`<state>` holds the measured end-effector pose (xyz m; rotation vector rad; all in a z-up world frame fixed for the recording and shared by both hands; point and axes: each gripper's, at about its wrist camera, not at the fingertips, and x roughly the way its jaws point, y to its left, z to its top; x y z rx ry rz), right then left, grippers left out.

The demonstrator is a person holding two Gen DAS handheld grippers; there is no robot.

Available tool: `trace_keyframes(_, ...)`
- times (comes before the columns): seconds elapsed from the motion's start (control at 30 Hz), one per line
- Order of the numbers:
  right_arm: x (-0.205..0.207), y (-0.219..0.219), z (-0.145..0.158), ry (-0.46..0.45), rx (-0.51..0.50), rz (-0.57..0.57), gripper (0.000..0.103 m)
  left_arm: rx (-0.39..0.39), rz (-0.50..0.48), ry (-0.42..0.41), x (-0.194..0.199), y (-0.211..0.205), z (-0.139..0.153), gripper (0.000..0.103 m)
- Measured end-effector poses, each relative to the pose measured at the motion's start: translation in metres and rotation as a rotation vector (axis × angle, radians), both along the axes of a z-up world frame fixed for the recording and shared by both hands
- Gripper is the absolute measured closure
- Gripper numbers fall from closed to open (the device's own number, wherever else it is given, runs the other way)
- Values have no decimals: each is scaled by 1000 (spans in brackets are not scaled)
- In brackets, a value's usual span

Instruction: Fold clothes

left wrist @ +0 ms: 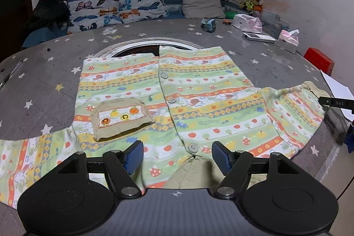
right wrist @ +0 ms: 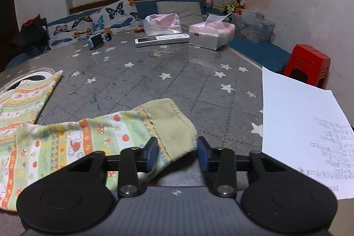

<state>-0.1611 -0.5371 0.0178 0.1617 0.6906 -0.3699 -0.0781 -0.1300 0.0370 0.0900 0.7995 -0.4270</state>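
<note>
Right gripper (right wrist: 178,153), jaws spread, straddles the striped cotton shirt's (left wrist: 177,98) khaki cuff (right wrist: 170,125) at lower centre (seemingly unpinched); bite deep, while left gripper (left wrist: 177,155) hovers agape.

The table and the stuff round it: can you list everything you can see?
shirt: one, striped green, orange and yellow, spread flat on the table
pocket: one, tan, on the shirt
sleeve cuff: one, tan, between the right gripper's fingers
paper: one, white, table's right edge
tissue box: one, pink, far side
remote: one, white, far side
stool: one, red, beside the table
left gripper: open, above the shirt's collar
right gripper: open
</note>
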Motion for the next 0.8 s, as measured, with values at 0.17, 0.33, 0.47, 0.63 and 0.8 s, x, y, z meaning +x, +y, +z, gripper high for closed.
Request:
trace_keyframes(0.17,0,0,2,-27,55,1,91,-3,14,5,1,1,-1,25)
trace_keyframes(0.33,-3,1,11,-77,99,-1,94,0,21,6,1,2,-2,22)
trace_keyframes(0.47,-4,8,30,-127,113,32,95,-1,26,10,2,3,-3,22)
trace_keyframes(0.63,-3,25,59,-193,133,112,95,0,31,10,1,5,-4,21)
trace_keyframes(0.8,7,53,88,-236,164,252,95,-14,49,8,0,14,-4,21)
